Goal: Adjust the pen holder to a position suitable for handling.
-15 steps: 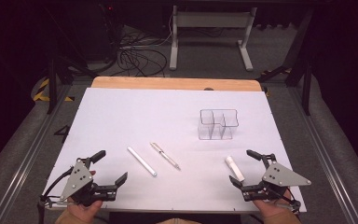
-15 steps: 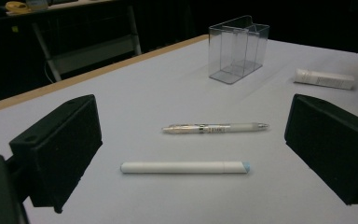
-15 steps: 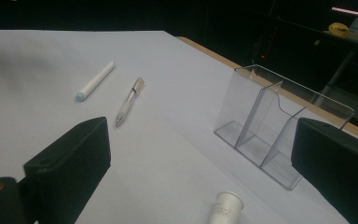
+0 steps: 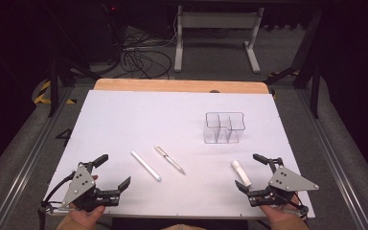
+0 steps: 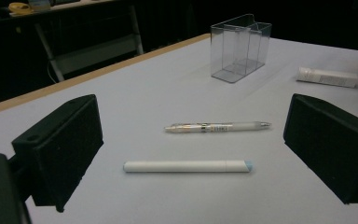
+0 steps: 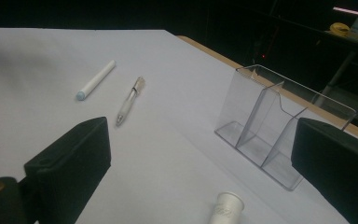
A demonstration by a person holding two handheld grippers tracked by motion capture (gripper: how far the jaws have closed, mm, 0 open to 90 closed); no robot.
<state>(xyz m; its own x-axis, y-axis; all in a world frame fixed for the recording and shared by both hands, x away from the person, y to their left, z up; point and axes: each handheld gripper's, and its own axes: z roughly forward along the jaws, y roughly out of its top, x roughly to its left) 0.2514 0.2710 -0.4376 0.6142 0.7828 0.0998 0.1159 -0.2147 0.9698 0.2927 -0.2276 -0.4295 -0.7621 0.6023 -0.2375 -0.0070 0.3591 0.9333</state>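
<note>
The right gripper is hovering wide open beside the white tube, which is lying on the counter near the clear organizer. The left gripper is gaping too. The tube looks light, slightly squashy; gripping mid-body seems safest.

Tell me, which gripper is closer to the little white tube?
Right. The right gripper sits open just beside the white tube; the left gripper is far across the table, past both pens.
</note>
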